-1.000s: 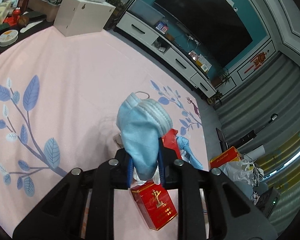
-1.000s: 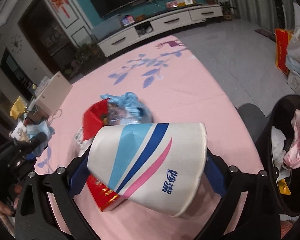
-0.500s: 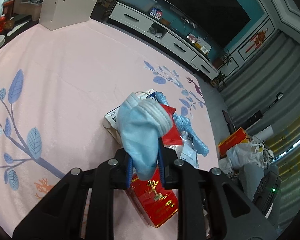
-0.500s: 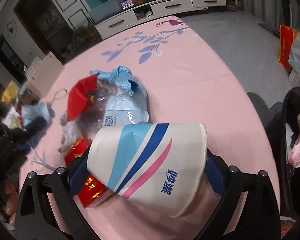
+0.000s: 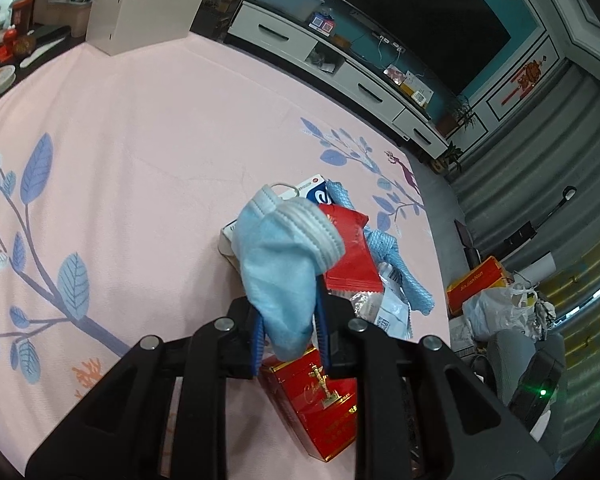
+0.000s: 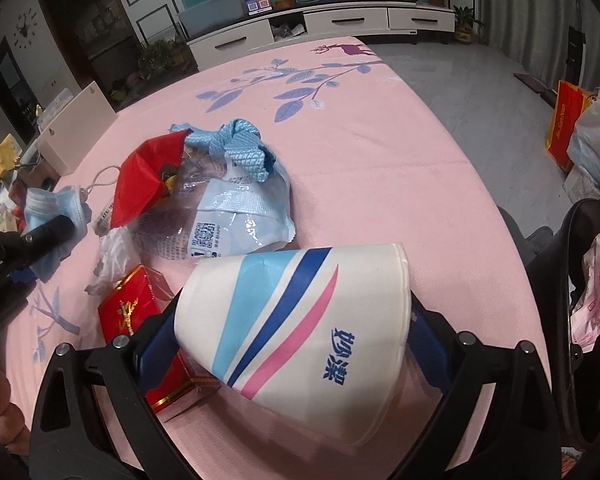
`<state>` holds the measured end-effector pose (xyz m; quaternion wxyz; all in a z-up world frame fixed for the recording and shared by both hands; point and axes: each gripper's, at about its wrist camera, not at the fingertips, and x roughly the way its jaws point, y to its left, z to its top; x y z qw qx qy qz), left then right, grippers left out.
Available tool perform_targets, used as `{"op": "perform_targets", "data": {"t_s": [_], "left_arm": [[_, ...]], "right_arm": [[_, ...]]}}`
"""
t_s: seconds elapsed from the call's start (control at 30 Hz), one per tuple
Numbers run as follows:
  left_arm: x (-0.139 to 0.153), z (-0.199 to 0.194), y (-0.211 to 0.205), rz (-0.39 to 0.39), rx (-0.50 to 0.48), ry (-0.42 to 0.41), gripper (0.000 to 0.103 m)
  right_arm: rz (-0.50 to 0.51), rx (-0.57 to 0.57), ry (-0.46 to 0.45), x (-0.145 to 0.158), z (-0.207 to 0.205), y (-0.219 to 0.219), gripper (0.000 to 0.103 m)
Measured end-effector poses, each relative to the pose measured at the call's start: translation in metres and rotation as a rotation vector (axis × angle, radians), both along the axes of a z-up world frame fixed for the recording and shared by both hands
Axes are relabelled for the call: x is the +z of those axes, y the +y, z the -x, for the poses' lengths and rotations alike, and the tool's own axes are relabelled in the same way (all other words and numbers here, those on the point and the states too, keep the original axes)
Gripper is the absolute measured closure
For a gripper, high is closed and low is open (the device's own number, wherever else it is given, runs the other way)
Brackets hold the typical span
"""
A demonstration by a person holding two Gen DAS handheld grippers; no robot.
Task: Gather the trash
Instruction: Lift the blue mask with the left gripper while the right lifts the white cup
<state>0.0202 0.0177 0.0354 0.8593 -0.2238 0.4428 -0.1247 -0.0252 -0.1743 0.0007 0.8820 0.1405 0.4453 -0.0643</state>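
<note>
- Two grippers, both full right now — my left gripper (image 5: 288, 336) is pinched nearly closed on a crumpled blue face mask (image 5: 280, 264), which sticks up out of the jaws above the pink tablecloth (image 5: 140, 128).
- My right gripper (image 6: 292, 344) has its jaws spread wide around a paper cup (image 6: 296, 320) — white with blue and pink stripes, lying sideways between the pads, rim toward the right.
- Rest of the trash sits in a pile on the cloth, closer to its near edge than the far one: a red cigarette box (image 5: 320, 392) nearest me, a red wrapper (image 5: 350, 252) behind it, a blue mesh cloth (image 6: 240, 148) bunched at the back, and a torn clear plastic bag (image 6: 236, 216) in the middle.
- From the right wrist view the mask shows at the left side of the pile, held just off the cloth.
- Black bin (image 6: 580, 320) sits past the right edge of the table, with some pink crumpled paper (image 6: 596, 292) already inside.
- White box (image 5: 144, 8) stands way over at the far left corner, well apart from the pile.
</note>
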Motion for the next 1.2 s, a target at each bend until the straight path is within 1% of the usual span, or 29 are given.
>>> {"op": "perform_targets", "data": {"t_s": [0.3, 0.5, 0.77, 1.2], "left_arm": [[-0.0003, -0.001, -0.0066, -0.028, -0.021, 0.007, 0.082], [-0.0034, -0.0035, -0.0072, -0.008, -0.033, 0.025, 0.082], [-0.004, -0.0019, -0.0074, -0.007, -0.033, 0.028, 0.082], [-0.004, 0.0002, -0.0058, -0.006, -0.026, 0.032, 0.081]], "right_arm": [[-0.003, 0.0, -0.007, -0.0006, -0.0003, 0.0003, 0.007], [-0.002, 0.0, -0.008, -0.001, -0.0003, 0.0008, 0.007], [0.036, 0.007, -0.005, -0.002, -0.0013, 0.0052, 0.007], [0.045, 0.011, -0.001, -0.0024, -0.0023, 0.0072, 0.007]]}}
